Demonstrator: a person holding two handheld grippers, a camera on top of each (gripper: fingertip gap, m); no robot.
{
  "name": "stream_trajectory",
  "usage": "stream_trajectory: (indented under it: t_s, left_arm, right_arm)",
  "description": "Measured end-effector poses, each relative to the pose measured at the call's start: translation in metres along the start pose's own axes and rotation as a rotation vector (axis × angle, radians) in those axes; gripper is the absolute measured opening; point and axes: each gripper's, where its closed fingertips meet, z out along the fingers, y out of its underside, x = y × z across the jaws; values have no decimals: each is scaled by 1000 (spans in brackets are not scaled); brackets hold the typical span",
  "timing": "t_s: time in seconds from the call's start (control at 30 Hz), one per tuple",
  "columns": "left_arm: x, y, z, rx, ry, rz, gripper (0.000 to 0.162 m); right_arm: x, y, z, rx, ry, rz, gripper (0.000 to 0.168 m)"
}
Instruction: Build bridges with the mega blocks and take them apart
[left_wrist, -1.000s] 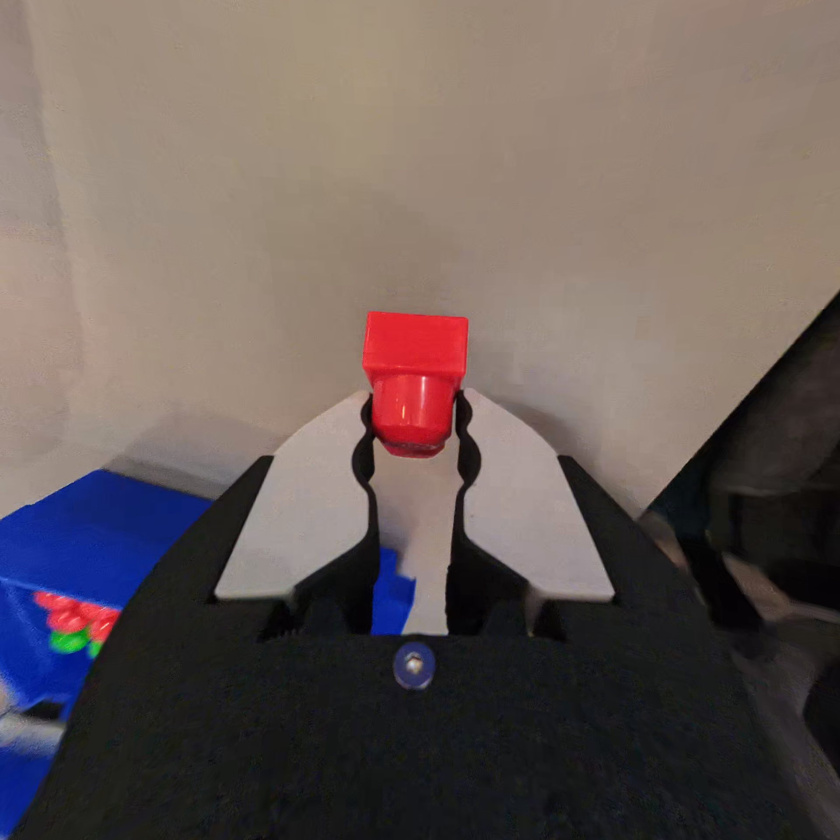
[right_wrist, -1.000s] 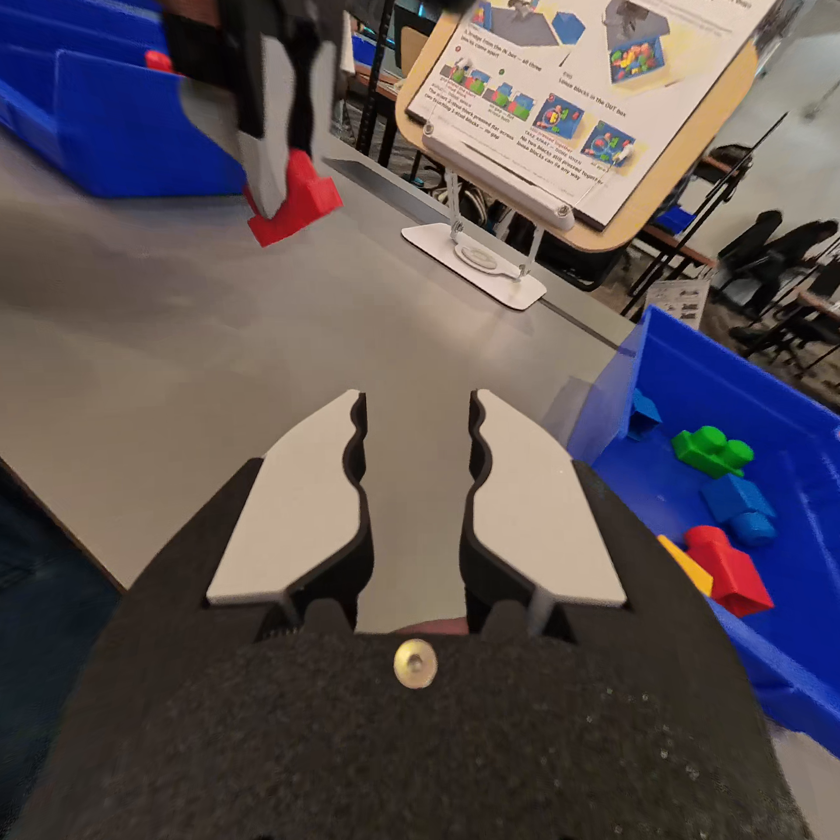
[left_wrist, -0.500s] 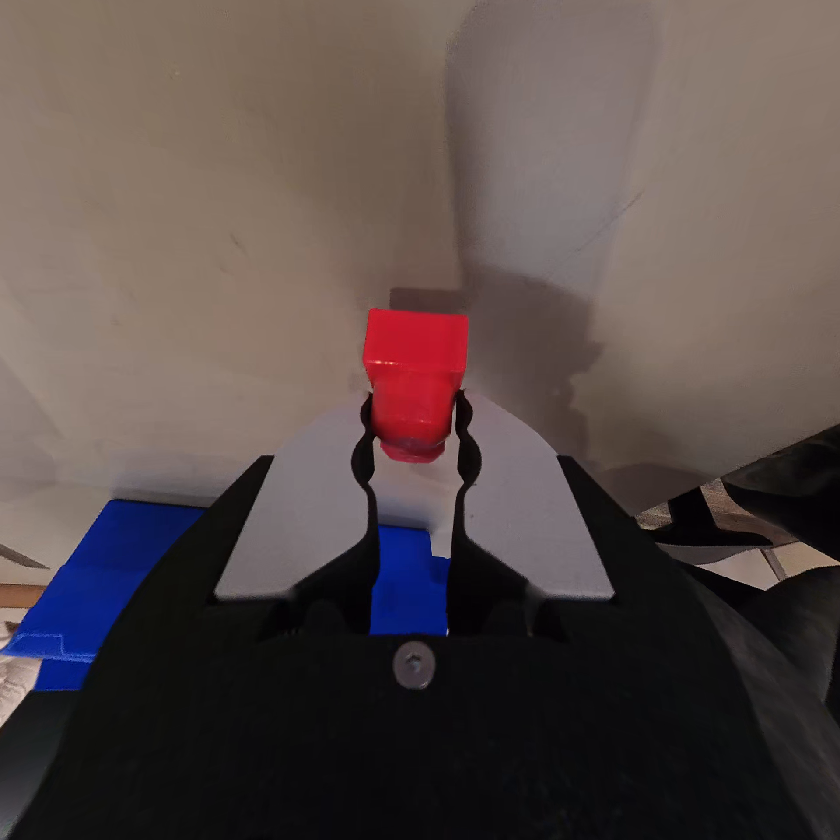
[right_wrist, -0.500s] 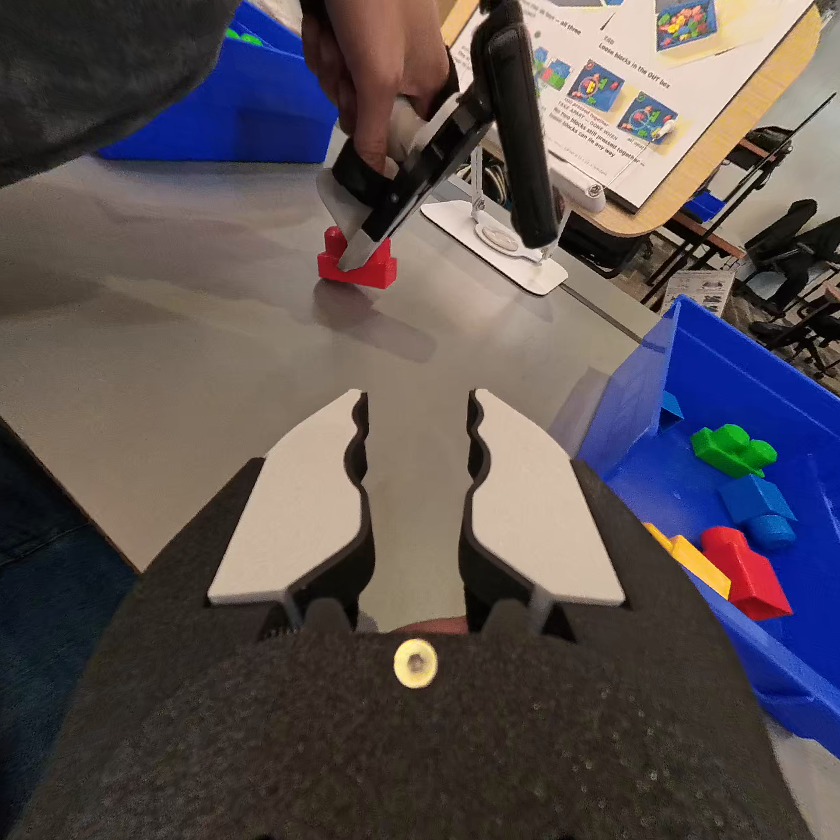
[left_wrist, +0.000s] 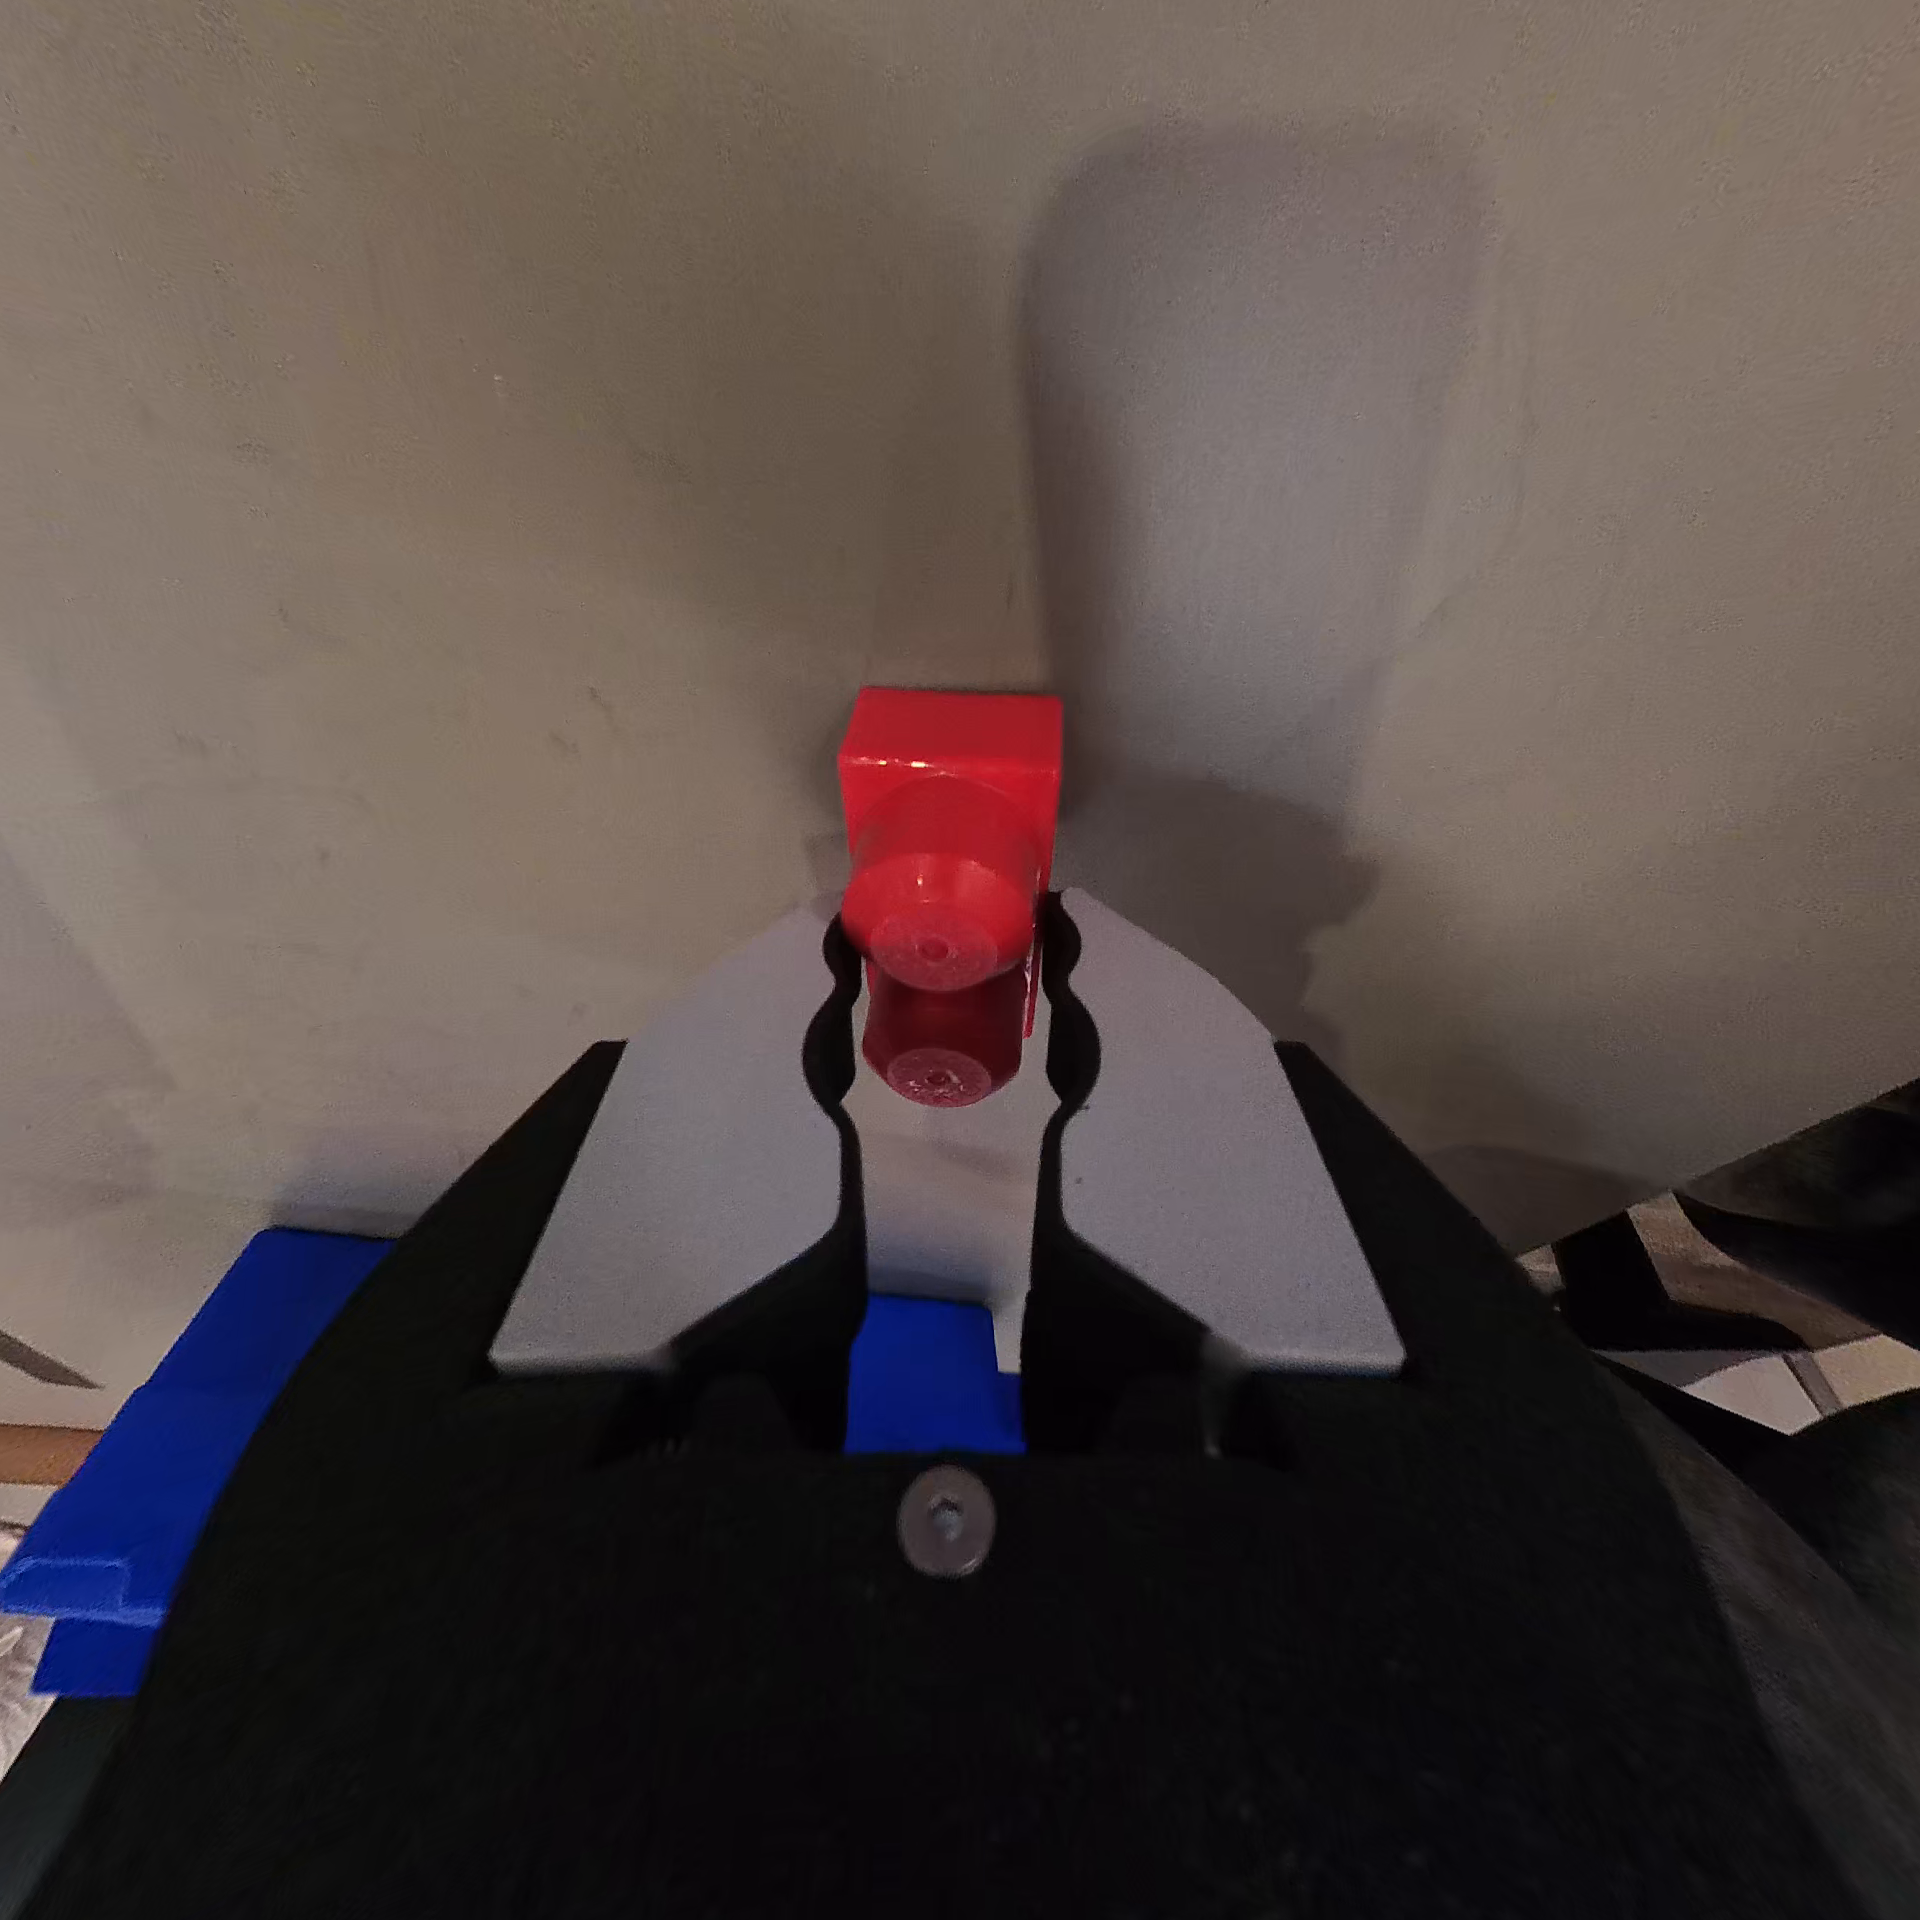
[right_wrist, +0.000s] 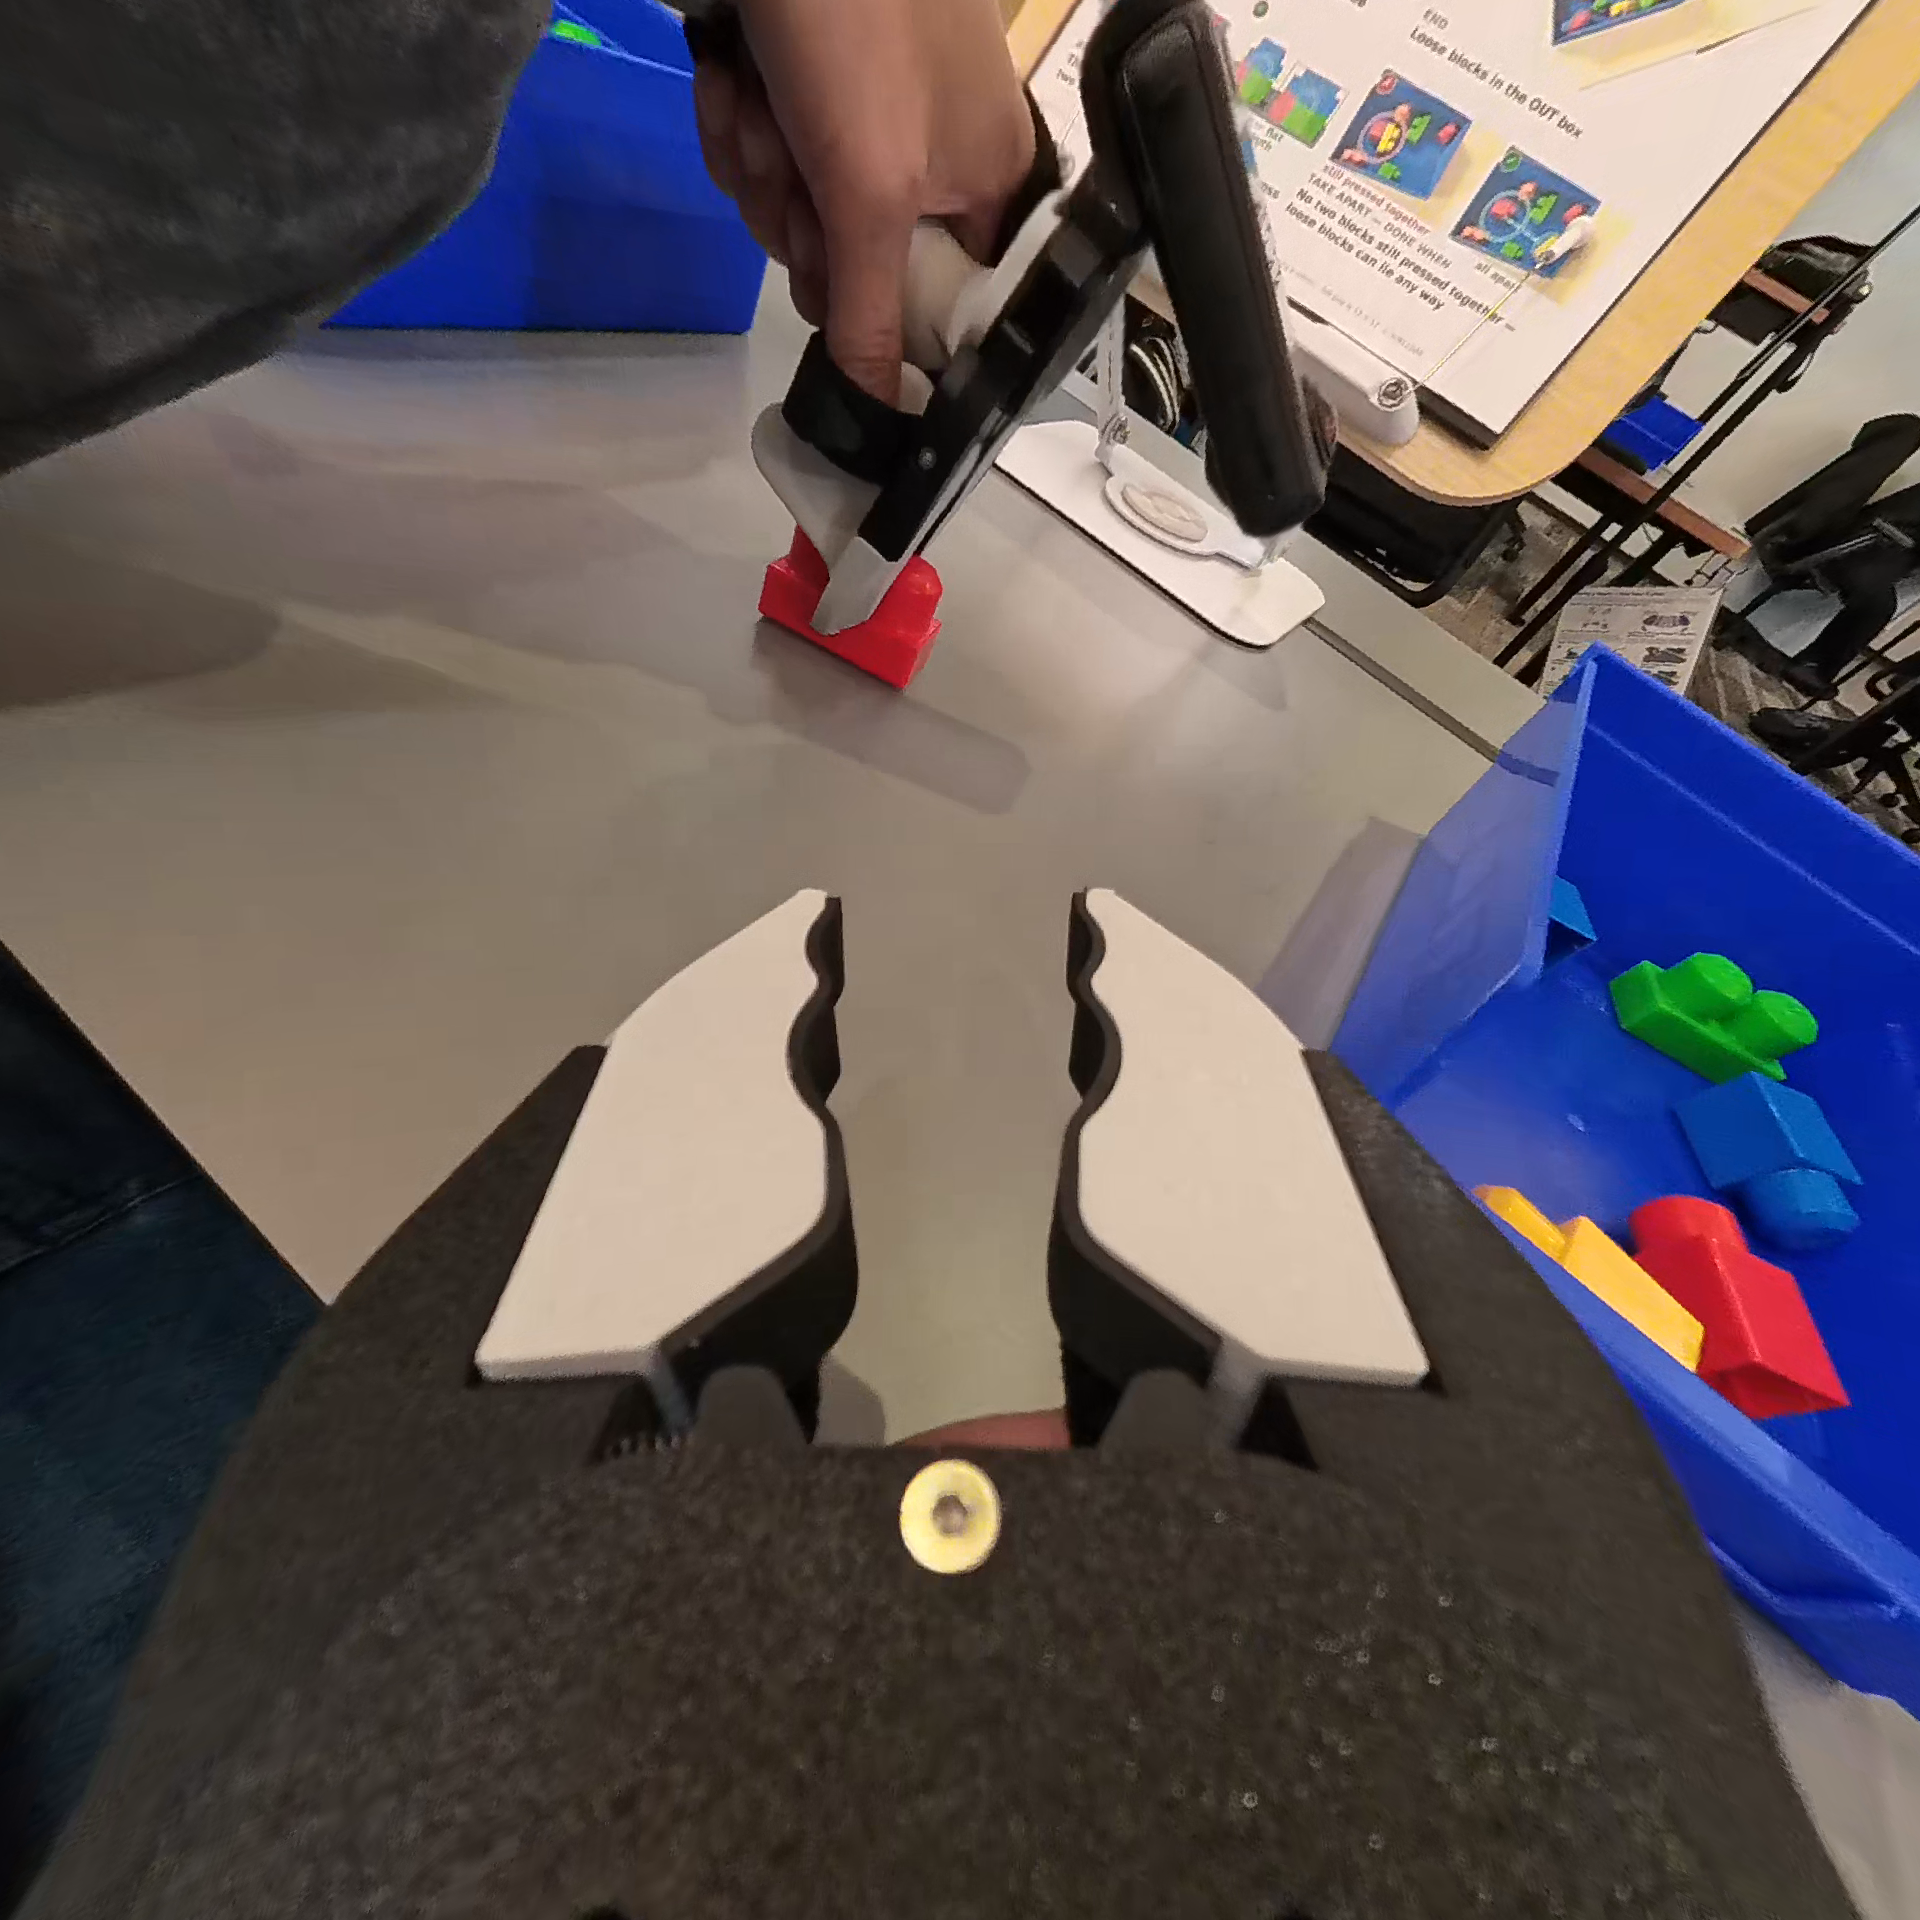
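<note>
Red block: the red block (right_wrist: 852, 623) stands on the grey table (right_wrist: 416, 831), base down and 2 studs up, so I judge it is put as the first foot of a bridge
Grip on it: the left gripper (left_wrist: 945, 935) has its fingers on both sides of the near stud; in the left wrist view the jaws look a little wider than the stud, so I cannot tell if they pinch it or have just let go
Angle: the left gripper leans down from above, which keeps the block flat on the table
Right gripper: the right gripper (right_wrist: 954, 920) is spread and empty, above the table edge, near the blue bin (right_wrist: 1475, 935), I think ready to fetch the next piece
Supply: in this bin lie a green block (right_wrist: 1704, 1013), a blue block (right_wrist: 1766, 1153), a yellow block (right_wrist: 1600, 1278) and another red one (right_wrist: 1735, 1320)
Progress: only 1 block is on the table, so the bridge is just begun
Behind: an instruction board (right_wrist: 1507, 208) on a stand, and a 2nd blue bin (right_wrist: 582, 208) far left
</note>
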Motion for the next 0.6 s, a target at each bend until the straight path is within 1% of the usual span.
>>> stream_trajectory:
  t_s: [0.1, 0.13, 0.17, 0.2, 0.27, 0.33, 0.43, 0.5, 0.57, 0.6]
  left_arm:
    - [-1, 0, -1, 67, -11, -7, 33]
    - [-1, 2, -4, 100, -7, -12, 38]
    - [-1, 6, -9, 144, -10, -19, 47]
    - [-2, 10, -16, 209, -14, -36, 51]
    - [2, 24, -36, 372, -1, -89, 57]
    - [5, 45, -59, 583, -40, -176, 62]
    - [29, 80, -83, 953, -27, -369, 60]
    - [60, 100, -82, 1154, 46, -457, 57]
    - [88, 115, -66, 1271, 125, -535, 57]
    - [98, 121, -58, 1320, 144, -588, 56]
  right_arm:
    - [1, 1, 0, -6, 3, -3, 42]
    - [2, 2, -1, -7, 5, -1, 42]
    - [3, 3, -1, -9, 5, 7, 42]
    - [4, 4, -1, -13, 4, 17, 42]
    - [7, 7, -2, -25, 7, 36, 43]
    - [8, 8, -2, -39, 3, 59, 44]
    - [2, 4, -2, -46, -34, 61, 47]
    - [-7, 0, 2, -72, -111, 62, 48]
    - [-10, -7, 8, -110, -158, 74, 50]
    - [-10, -13, 13, -126, -180, 119, 52]
